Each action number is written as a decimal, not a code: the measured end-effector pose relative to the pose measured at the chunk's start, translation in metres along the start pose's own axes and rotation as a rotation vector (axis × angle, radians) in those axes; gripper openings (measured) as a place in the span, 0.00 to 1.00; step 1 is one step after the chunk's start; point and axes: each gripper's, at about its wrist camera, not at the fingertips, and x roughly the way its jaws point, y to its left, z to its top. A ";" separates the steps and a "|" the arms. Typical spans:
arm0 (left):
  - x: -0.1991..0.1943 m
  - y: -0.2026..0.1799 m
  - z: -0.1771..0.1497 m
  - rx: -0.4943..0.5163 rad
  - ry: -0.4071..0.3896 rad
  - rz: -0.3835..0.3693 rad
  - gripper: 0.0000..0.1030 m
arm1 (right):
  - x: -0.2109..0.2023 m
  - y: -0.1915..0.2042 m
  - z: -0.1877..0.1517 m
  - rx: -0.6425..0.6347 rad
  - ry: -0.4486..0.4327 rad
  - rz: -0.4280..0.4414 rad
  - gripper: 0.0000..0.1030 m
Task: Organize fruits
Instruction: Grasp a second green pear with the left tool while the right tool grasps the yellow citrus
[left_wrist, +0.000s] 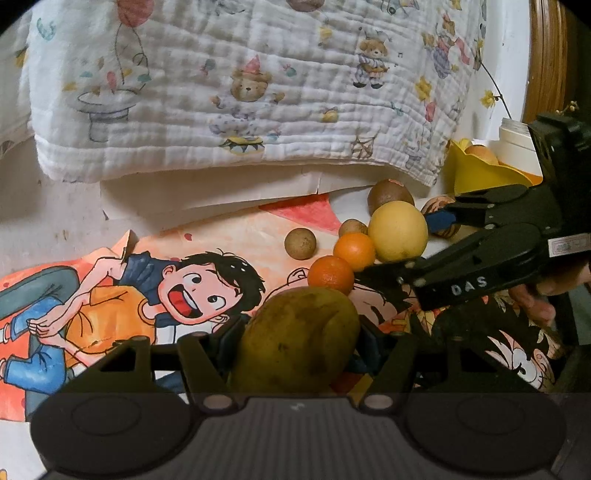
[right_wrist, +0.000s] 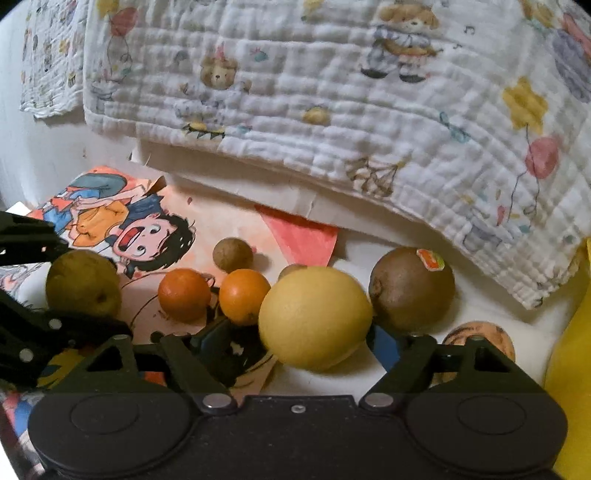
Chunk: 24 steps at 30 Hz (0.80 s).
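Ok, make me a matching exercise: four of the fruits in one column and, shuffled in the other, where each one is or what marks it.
1. greenish pear
2. yellow lemon
3. brown kiwi
4. oranges

A. carries a sticker
B. between the right gripper fingers
C. between pear and lemon
D. between the left gripper fingers

Pairs: 1-D, 2-B, 3-A, 4-C.

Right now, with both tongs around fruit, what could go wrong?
1. The left tongs hold a green-brown pear; it sits beside an orange, so a swing may scatter the row.
2. The right tongs straddle the yellow citrus; closing could nudge the kiwi.
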 end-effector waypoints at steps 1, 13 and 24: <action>0.000 0.000 0.000 -0.001 0.000 0.000 0.66 | 0.001 0.001 0.001 -0.004 -0.006 -0.011 0.73; -0.005 -0.004 0.002 0.006 0.025 0.006 0.64 | -0.007 0.007 0.001 0.012 0.015 -0.100 0.59; -0.033 -0.017 -0.008 0.022 0.060 0.010 0.63 | -0.034 0.023 -0.008 0.044 0.061 -0.039 0.59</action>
